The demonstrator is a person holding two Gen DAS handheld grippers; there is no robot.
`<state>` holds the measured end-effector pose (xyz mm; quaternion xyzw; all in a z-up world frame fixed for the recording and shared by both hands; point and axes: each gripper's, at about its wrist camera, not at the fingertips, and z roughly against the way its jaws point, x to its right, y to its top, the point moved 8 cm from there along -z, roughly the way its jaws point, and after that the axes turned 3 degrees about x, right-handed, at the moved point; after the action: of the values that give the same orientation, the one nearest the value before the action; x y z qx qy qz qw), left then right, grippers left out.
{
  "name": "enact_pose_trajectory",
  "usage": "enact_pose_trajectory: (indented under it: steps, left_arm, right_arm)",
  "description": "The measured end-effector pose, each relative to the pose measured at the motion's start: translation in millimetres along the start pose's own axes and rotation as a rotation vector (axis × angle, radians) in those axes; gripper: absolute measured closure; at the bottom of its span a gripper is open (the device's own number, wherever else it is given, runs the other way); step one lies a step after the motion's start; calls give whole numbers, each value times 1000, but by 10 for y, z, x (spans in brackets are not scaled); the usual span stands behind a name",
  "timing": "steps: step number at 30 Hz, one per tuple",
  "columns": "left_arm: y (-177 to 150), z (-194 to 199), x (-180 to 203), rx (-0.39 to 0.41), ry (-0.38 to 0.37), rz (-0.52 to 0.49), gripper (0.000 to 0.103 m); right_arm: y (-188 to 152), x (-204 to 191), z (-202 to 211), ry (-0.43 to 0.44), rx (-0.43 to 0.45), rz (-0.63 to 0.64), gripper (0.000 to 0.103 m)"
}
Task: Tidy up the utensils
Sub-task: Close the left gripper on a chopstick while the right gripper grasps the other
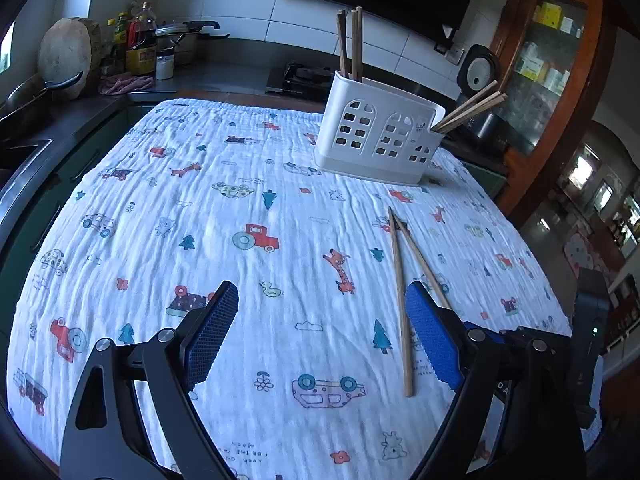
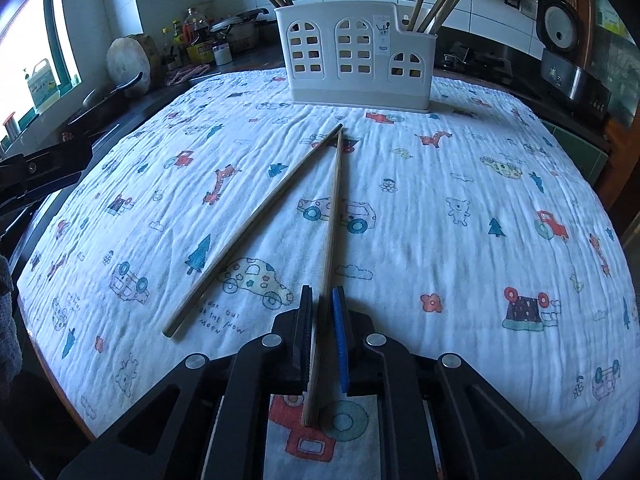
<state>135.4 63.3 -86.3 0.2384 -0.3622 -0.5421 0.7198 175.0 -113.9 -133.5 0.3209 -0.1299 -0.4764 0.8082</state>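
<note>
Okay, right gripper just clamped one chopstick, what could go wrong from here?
The right gripper holds the chopstick near its butt end, so it may pivot or slip when lifted. Its tip touches the second chopstick and could drag it. The holder already has chopsticks in both end compartments, so insertion may snag.

The left gripper [image 1: 320, 336] hangs wide open over the cloth [image 1: 240, 208]. Two chopsticks [image 1: 400, 300] lie near the cloth's right edge, tips meeting. A white holder [image 1: 376, 136] with more chopsticks stands toward the far right corner.
</note>
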Motion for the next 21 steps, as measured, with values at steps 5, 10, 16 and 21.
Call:
enact_pose_trajectory:
  steps: [5, 10, 16, 21]
  left_arm:
    - [-23, -6, 42, -4, 2, -14, 21]
    - [-101, -49, 114, -27, -4, -34, 24]
    - [-233, -145, 261, -70, -24, -65, 28]
    - [-361, -280, 453, -116, -53, -99, 34]
  right_arm:
    - [-1, -8, -8, -17, 2, 14, 94]
    - [2, 7, -5, -11, 3, 7, 95]
    - [75, 50, 131, -19, 45, 11, 96]
    - [204, 125, 337, -23, 101, 14, 96]
